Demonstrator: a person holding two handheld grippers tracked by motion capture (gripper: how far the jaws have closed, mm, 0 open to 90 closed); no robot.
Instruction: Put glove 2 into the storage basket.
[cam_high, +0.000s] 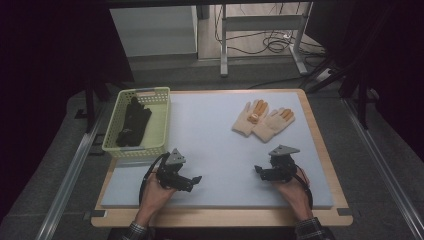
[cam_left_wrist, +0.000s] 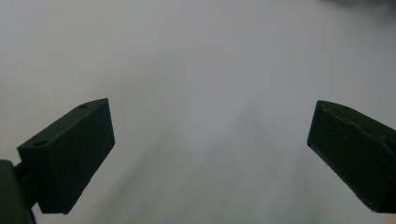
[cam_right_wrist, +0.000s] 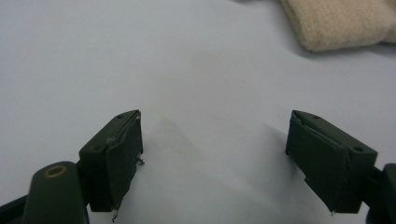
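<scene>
Left gripper (cam_high: 194, 181) lower left of centre, jaws spread wide, nothing between them. Right gripper (cam_high: 260, 170) lower right, jaws also apart and empty over the grey mat (cam_high: 210, 150). Beige gloves (cam_high: 262, 120) upper right, well apart from both. Black gloves (cam_high: 133, 122) lie in the yellow-green basket (cam_high: 162, 117), upper left.

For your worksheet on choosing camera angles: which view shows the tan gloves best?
The high view: both tan gloves lie whole, side by side, on the far right of the mat. The right gripper view catches just one knitted cuff at its top edge. The left gripper view looks at bare mat.
</scene>
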